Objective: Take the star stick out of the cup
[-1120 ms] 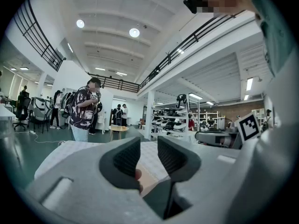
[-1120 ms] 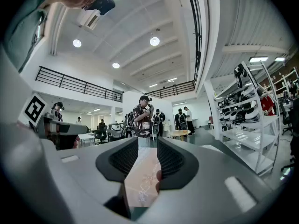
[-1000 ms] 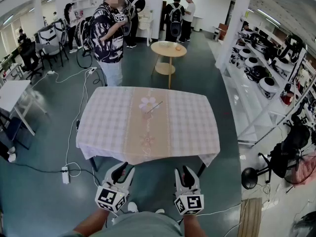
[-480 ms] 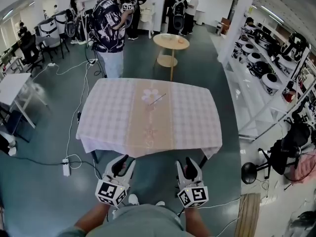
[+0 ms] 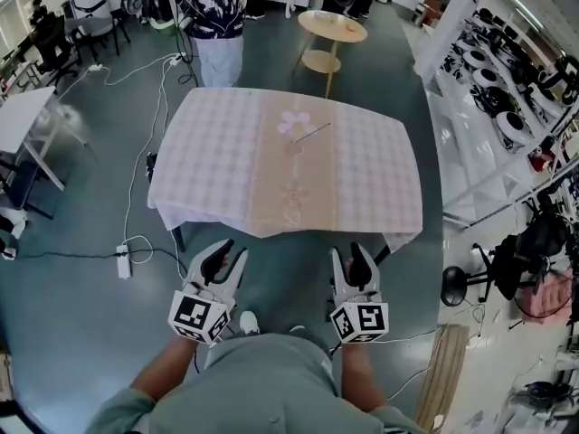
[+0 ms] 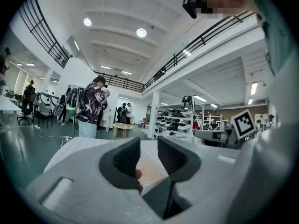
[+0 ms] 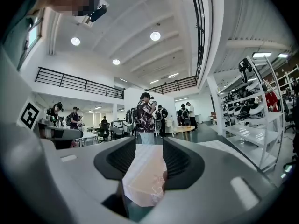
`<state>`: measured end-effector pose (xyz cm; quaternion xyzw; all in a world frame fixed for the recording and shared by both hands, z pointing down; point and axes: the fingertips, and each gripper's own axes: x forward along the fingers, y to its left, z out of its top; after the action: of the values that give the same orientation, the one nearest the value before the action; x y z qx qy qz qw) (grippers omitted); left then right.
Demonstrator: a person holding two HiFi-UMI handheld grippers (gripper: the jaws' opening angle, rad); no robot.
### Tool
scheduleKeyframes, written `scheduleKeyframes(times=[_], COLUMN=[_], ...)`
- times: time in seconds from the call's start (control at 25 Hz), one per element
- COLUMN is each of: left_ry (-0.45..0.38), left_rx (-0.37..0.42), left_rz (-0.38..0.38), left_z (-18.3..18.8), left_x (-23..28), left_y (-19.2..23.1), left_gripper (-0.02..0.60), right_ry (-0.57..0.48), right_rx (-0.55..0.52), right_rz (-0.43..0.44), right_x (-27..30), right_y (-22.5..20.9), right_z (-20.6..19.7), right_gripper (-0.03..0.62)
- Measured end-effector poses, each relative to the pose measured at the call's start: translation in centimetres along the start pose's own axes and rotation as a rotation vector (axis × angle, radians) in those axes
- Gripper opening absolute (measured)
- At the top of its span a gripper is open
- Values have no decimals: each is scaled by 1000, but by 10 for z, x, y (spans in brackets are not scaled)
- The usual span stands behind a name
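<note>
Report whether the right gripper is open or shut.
Open, and opening: the right gripper jaws stand apart, nothing between them, only the table beyond.

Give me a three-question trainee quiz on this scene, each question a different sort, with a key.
1. True or false: the left gripper holds the star stick.
2. Where on the table is the star stick? A) near edge B) far half, on the beige runner C) left corner
3. What furniture stands beyond the table's far edge?
Key: 1 false, its jaws stand apart with no stick between them. 2 B. 3 a small round table.
</note>
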<state>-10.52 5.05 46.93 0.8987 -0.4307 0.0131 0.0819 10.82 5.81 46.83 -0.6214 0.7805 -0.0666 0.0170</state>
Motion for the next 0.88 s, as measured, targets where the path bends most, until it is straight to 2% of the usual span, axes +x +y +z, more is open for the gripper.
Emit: scheduleKeyframes(times=[0.2,0.4,0.64,0.88], left_ry=[11,-2,-13,-12], left_rx=[-23,-48,-54,-29], left_rz=[-22,-10,57,157], left_z=[-5,-7,0,18], left_x=[-3,5,21,51], left_y=[24,42,80,115], left_gripper=[123,123,123,123], right_ry=[40,70,97,200], right_rx=[-18,19,125,237], right_rz=[-24,-36,-68,-94], right_x=[22,61,147,257], right_y=[13,-4,-51,-109], right_z=[-8,-14,-27,-75], right_gripper=[161,163,163,163])
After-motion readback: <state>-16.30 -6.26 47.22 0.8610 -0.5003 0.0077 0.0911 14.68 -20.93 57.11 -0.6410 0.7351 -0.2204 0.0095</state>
